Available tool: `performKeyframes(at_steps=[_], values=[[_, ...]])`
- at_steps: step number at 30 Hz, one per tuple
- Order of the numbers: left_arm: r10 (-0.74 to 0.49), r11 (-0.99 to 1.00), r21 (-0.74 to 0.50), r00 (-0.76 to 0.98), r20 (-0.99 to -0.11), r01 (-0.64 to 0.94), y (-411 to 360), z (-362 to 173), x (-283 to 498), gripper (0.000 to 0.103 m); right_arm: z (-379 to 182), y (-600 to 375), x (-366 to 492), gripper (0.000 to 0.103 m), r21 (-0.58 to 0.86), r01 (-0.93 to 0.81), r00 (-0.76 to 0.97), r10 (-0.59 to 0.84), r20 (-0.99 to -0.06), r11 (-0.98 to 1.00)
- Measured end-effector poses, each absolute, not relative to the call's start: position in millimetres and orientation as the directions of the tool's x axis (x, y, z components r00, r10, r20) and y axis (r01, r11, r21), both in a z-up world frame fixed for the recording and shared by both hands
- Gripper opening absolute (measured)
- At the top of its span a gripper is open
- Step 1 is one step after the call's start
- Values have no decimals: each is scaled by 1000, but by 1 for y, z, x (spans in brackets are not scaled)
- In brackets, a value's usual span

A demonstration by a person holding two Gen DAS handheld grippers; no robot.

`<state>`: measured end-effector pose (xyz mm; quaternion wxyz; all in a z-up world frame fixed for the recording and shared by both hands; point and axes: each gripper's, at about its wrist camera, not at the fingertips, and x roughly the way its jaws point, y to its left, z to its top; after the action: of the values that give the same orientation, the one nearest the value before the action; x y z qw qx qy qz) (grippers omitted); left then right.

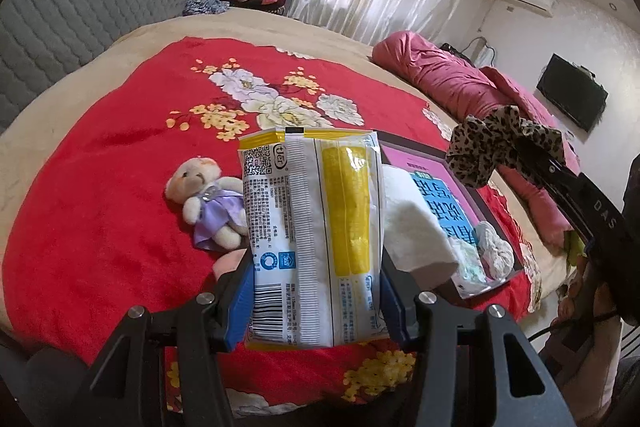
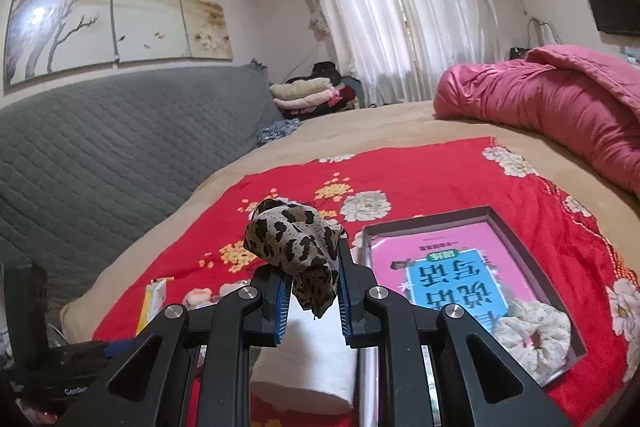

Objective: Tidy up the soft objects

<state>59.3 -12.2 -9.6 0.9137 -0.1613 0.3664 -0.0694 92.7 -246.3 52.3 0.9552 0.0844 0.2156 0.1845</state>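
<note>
The bed carries a red floral blanket, and every task item sits on or over that blanket. A rolled pink quilt lies at the bed's far edge, toward 2 o'clock in the right wrist view.

A shallow box lid with a pink and blue printed card inside rests on the blanket at 3 o'clock of the right gripper. It seems to be the collecting tray: a pale scrunchie is already in its near corner, so I judge the sorting begun and not far along.

A white roll of soft paper lies just beside the lid, under the right gripper. The left gripper pinches a yellow and white tissue pack upright above the blanket. The right gripper is pressed on a leopard-print scrunchie, held in the air near the lid. Both still need placing.

A small teddy bear in a purple dress lies on the blanket at 10 o'clock of the left gripper, untouched.

The left wrist view shows the bear whole; the right wrist view shows only a sliver of it behind its own fingers. The left also catches a second small pale item in the lid, too blurred to name. Only the right view shows the wall painting.
</note>
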Motion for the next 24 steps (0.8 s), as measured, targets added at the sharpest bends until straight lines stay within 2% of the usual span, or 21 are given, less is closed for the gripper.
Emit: performKeyframes(at_steps=[24], values=[[-342,936,-301,688,-641,185,-117,26,55,54,53,-319,75,21,326,-194,897,302,-322,925]])
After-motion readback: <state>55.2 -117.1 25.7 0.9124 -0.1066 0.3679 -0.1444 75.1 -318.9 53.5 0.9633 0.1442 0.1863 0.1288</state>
